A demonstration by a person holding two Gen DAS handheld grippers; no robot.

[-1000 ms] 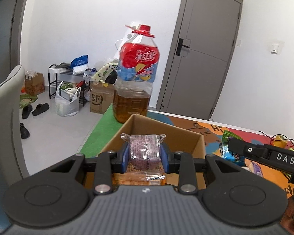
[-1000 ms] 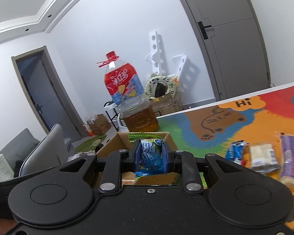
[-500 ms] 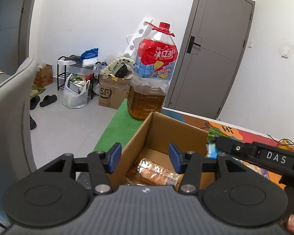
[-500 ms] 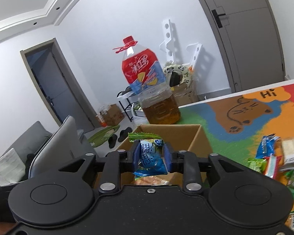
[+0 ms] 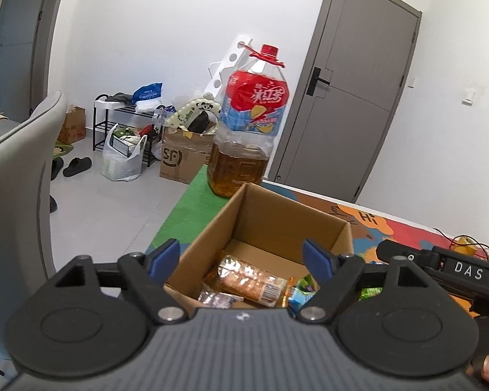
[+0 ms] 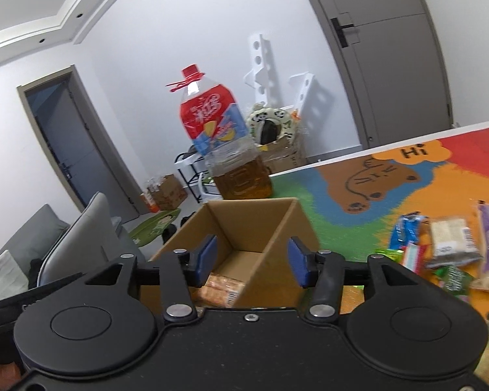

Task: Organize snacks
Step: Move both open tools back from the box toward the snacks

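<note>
An open cardboard box (image 5: 287, 224) stands on the colourful mat. Inside lie an orange cracker pack (image 5: 254, 282), a purple wafer pack (image 5: 216, 298) and a blue-green packet (image 5: 301, 291). My left gripper (image 5: 241, 257) is open and empty just above the box's near edge. My right gripper (image 6: 252, 259) is open and empty over the same box (image 6: 277, 228), where the cracker pack (image 6: 223, 288) shows. Several loose snacks (image 6: 450, 241) lie on the mat to the right.
A large oil bottle (image 5: 247, 123) with a red cap stands just behind the box; it also shows in the right wrist view (image 6: 225, 143). A grey chair (image 5: 13, 195) stands left of the table. The right gripper's body (image 5: 440, 267) reaches in from the right.
My left gripper opened and dropped the purple wafer pack into the box. My right gripper then opened and let the blue-green packet fall into the box.
</note>
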